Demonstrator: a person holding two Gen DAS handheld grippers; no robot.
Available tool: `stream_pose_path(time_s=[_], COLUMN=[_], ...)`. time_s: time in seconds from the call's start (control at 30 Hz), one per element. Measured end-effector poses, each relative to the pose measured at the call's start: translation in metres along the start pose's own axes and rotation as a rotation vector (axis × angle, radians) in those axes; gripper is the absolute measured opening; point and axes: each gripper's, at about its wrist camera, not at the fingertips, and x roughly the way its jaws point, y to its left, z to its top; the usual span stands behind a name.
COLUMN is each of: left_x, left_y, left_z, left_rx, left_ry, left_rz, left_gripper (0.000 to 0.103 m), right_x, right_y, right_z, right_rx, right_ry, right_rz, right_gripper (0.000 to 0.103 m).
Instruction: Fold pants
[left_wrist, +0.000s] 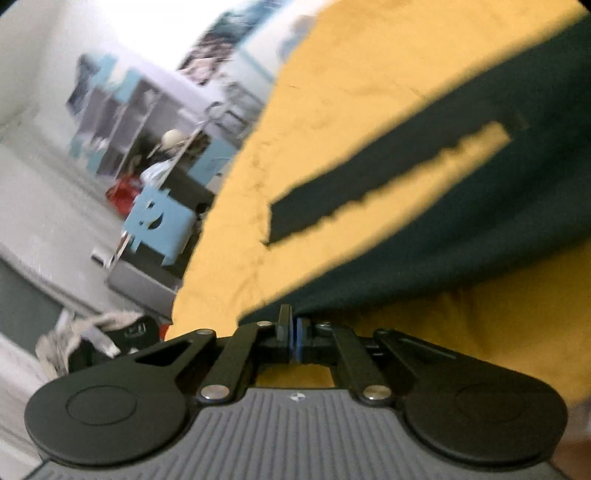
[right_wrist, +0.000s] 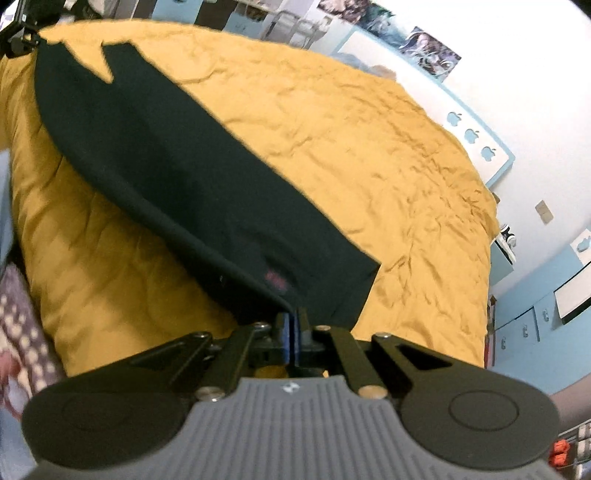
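Note:
Dark pants (right_wrist: 159, 162) stretch across a yellow bedspread (right_wrist: 369, 155), lifted along the near edge. My right gripper (right_wrist: 293, 319) is shut on one corner of the pants near a small red label (right_wrist: 275, 280). In the left wrist view the pants (left_wrist: 461, 229) run off to the upper right, with a strip of yellow showing between the two legs. My left gripper (left_wrist: 291, 321) is shut on the fabric edge. The left gripper (right_wrist: 31, 40) also shows at the far top left of the right wrist view, at the other end of the pants.
The bedspread (left_wrist: 332, 110) ends at the left, above a floor with a blue box (left_wrist: 159, 221), shelves (left_wrist: 122, 122) and a heap of clothes (left_wrist: 92, 339). Blue cabinets (right_wrist: 524, 325) and a white wall stand right of the bed. A patterned cloth (right_wrist: 14, 332) lies at the left.

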Motion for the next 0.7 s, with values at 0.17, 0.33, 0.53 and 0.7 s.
stream_pose_path(time_s=[0.17, 0.33, 0.53, 0.7], left_x=[0.009, 0.035, 0.074, 0.114], left_y=[0.031, 0.043, 0.033, 0.010], left_z=[0.054, 0.107, 0.151, 0.172], left_rx=[-0.151, -0.198, -0.166, -0.101], left_ry=[0.033, 0.086, 0.151, 0.208], left_rz=[-0.005, 0.018, 0.049, 0.058], left_gripper=[0.001, 0.001, 0.001, 0.001], right_x=[0.007, 0.046, 0.115, 0.189], right_y=[-0.038, -0.081, -0.112, -0.134], right_z=[0.027, 0.057, 0.089, 0.097], right_rx=[0.096, 0.182, 0.203, 0.256], right_ry=[-0.049, -0.030, 0.047, 0.132], right_rz=[-0.019, -0.005, 0.008, 0.060], right_gripper=[0.000, 0.000, 0.000, 0.000])
